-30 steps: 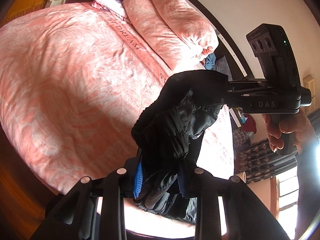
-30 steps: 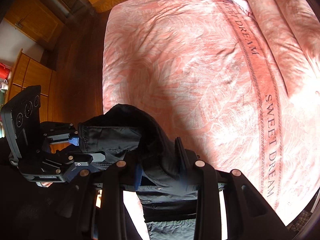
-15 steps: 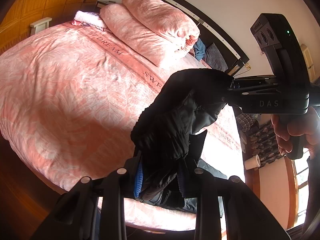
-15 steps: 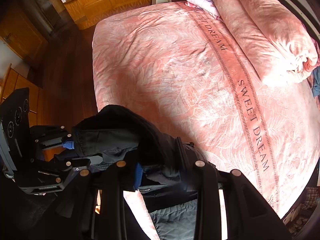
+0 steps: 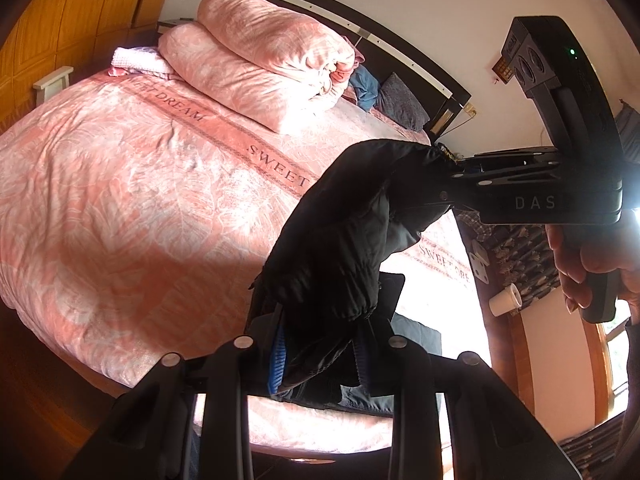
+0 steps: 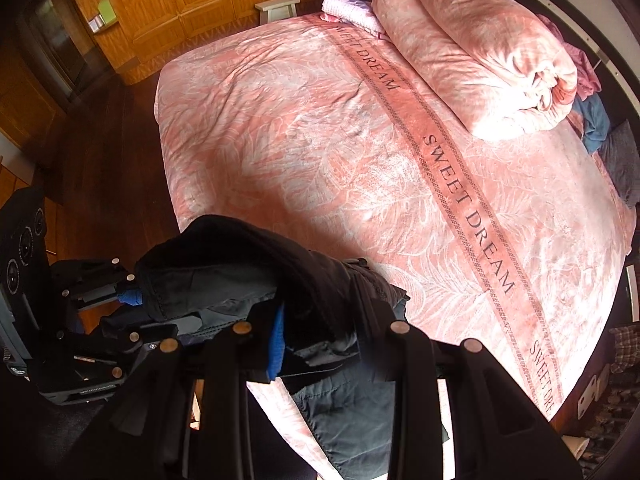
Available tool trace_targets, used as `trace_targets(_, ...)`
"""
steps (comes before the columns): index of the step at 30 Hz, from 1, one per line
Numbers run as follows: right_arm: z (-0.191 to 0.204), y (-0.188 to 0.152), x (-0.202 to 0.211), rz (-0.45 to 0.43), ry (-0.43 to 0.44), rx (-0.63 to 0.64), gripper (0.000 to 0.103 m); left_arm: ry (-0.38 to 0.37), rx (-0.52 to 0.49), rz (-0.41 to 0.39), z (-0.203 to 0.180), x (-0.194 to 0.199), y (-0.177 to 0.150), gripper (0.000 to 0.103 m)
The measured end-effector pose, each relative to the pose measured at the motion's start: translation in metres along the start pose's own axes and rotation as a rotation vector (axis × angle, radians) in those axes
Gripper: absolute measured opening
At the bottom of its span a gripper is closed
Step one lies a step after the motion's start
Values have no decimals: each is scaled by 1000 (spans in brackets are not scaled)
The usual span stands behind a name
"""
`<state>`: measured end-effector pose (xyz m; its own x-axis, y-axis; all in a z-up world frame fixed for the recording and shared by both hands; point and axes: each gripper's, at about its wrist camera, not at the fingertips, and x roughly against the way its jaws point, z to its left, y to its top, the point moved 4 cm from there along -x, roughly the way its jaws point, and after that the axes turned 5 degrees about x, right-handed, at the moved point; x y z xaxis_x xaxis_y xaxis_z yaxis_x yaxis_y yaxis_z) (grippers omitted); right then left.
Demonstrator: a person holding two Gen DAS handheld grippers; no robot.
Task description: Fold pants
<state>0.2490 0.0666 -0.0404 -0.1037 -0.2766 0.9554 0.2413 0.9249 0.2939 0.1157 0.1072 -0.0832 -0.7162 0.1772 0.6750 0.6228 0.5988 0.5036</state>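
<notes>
Left wrist view: left gripper (image 5: 320, 344) is clamped on the pants (image 5: 344, 240), jaws nearly closed w/ black fabric bunched between them. Cloth runs from the fingers up toward 1 o'clock to the right gripper (image 5: 448, 184), which also pinches it. Pants hang in air over the near edge of the bed (image 5: 120, 200); a loose part drops below at 6 o'clock.

Right wrist view: right gripper (image 6: 320, 332) has its jaws narrow, gripping fabric; the blue pad (image 6: 276, 344) shows at its left. Left gripper (image 6: 132, 296) sits at 9 o'clock, holding the other end. Pants' (image 6: 248, 264) held edge runs approx. 9-to-3 between both tools, neither nearer. Remainder hangs to 6 o'clock.

Judgement: bed lies at 12 o'clock from both sets of fingers; laying flat needs travel that way, held edge kept taut.
</notes>
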Motion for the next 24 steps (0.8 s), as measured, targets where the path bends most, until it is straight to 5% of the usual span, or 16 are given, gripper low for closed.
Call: trace_targets(24,-17,-59,30,34,-109,-61,28,-30,-132,50,-59,-9,-22,28)
